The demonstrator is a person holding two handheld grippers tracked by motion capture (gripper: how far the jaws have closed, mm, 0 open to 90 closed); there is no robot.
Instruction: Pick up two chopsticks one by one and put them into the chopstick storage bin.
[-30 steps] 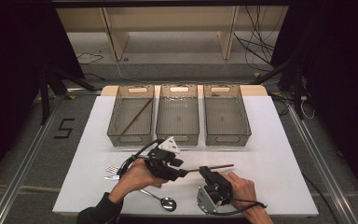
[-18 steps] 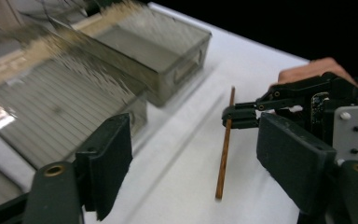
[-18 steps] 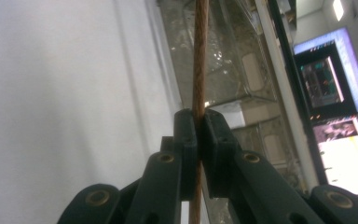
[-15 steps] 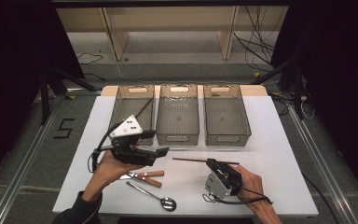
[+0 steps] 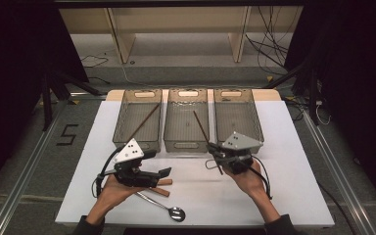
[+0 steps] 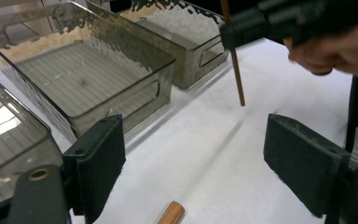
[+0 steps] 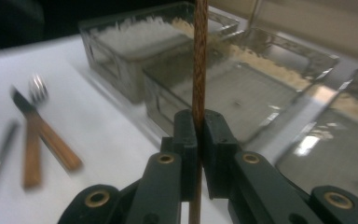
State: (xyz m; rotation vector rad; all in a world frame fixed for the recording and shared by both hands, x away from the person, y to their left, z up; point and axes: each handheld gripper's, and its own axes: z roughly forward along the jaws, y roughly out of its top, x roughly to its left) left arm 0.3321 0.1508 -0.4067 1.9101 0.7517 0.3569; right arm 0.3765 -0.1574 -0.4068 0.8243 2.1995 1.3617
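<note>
The right gripper (image 5: 214, 155) is clamped on a thin brown chopstick (image 5: 201, 128), holding it off the white table (image 5: 293, 186) just near of the middle bin (image 5: 186, 120); the stick slants up and to the far left, so from above it crosses that bin's near wall. In the right gripper view the two black jaws meet on the chopstick (image 7: 199, 70), which rises straight between them. The left gripper (image 5: 162, 174) sits low at the near left, its jaws wide apart, having just been opening, with nothing between them but bare table. Just beside it lie wooden-handled cutlery (image 5: 162, 190) and a spoon (image 5: 169, 208), the spoon's bowl nearest the table's near edge. A second chopstick (image 5: 144, 121) lies slanted in the left bin (image 5: 138, 119). The right bin (image 5: 236, 115) stands beside the middle one. In the left gripper view the held chopstick's lower end (image 6: 237, 74) hangs above the table, well apart from those jaws
</note>
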